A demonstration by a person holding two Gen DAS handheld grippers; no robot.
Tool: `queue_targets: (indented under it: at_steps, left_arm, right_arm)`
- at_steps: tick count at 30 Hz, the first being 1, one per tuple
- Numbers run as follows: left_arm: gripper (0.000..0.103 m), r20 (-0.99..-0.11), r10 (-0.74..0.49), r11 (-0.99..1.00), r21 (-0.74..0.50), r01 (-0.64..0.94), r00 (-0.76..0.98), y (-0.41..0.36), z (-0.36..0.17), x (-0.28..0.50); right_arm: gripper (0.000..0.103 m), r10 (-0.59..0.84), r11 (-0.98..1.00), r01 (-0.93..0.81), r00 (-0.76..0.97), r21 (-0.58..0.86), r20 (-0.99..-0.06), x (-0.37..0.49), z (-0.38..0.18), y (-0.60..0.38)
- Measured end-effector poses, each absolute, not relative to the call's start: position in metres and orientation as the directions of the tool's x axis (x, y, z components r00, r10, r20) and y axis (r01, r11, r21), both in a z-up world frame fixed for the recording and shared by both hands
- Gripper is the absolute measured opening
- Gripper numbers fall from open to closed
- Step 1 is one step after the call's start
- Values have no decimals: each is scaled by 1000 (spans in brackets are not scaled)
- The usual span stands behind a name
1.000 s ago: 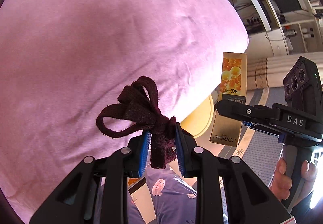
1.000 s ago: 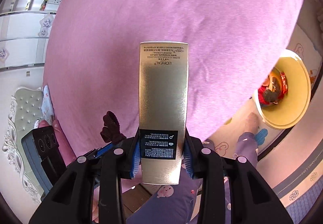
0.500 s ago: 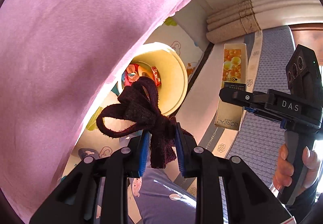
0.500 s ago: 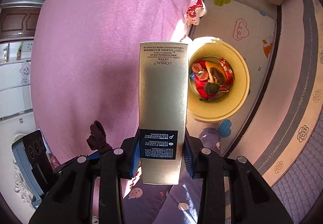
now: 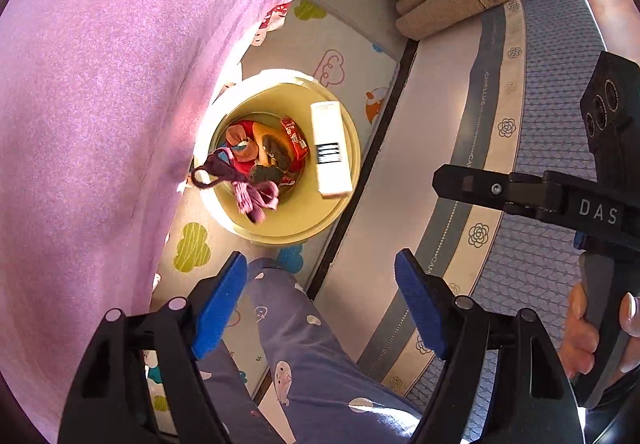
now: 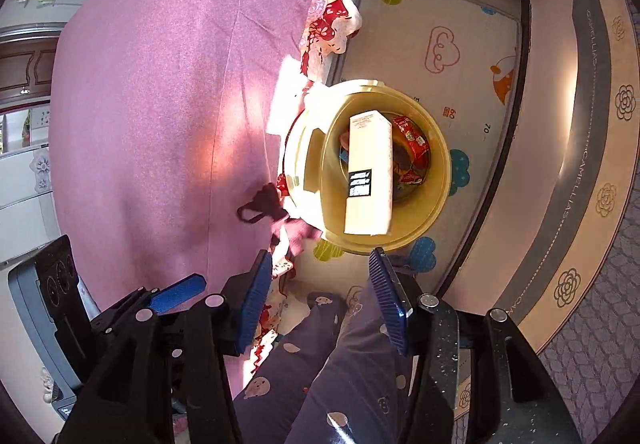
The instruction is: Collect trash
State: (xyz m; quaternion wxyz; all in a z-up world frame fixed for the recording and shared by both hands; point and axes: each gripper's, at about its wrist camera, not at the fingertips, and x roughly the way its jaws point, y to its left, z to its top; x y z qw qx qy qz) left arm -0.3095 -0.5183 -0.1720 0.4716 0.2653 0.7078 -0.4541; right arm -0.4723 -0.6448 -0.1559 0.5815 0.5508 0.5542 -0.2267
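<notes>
Trash bin (image 5: 276, 228): round, pale yellow, standing on the cloud-print floor mat (image 5: 344, 56) just beside the hanging edge of the pink bedspread (image 5: 100, 84); seen from above in both wrist views.
Bin contents: red wrappers (image 5: 294, 136), brownish and dark scraps, all heaped at the bottom.
Carton (image 6: 370, 176): long, pale gold with a black label, free of any grip, lying tilted over the bin's mouth, lower end near the rim; whether resting on the wall or in mid-air, cannot tell.
Ribbon bow (image 5: 236, 180): dark maroon, knotted with loops, free of any grip, at the bin's bed-side rim; from the left wrist view over the opening, from the right wrist view partly against the bedspread and outside the rim, so exact place cannot be told.
Left gripper (image 5: 320, 304): blue pads wide apart and opening, nothing between them, pointing steeply down above the bin.
Right gripper (image 6: 320, 292): pads apart and opening, nothing between them, aimed down at the bin; carton well below the fingertips.
Right hand (image 5: 588, 328): wrapped round the black handle, at the right edge of the left wrist view.
Person's leg (image 5: 316, 356): in purple patterned trousers, below both grippers.
Rug (image 5: 552, 244): grey-blue with a flower border, to the right of the mat.
</notes>
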Motion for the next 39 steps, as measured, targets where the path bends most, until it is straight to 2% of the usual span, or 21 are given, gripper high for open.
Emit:
queue_targets:
  at_steps: [9,23,32,39]
  left_arm:
    - [75,-898,-83,465,-419,780,-433,-517,-168,-312]
    - [75,-898,-179,501,-435,748,-403,-487,-132,-287]
    - [75,-907,-266,595,-421,685,-326,-417,-105,-236]
    - [75,-912,-318,700,-411,584,-261,-328,-93,-188]
  right_arm:
    - [50,363,298,869,280,395,-889,-471,-157,-641]
    - [50,335,399,819,288,412,-897,-425,-113,-624]
    - [50,364,532,726,269,436,-892,-348,-87,-561]
    - [50,409,641,615,231,458,-883,-276,-75,-477]
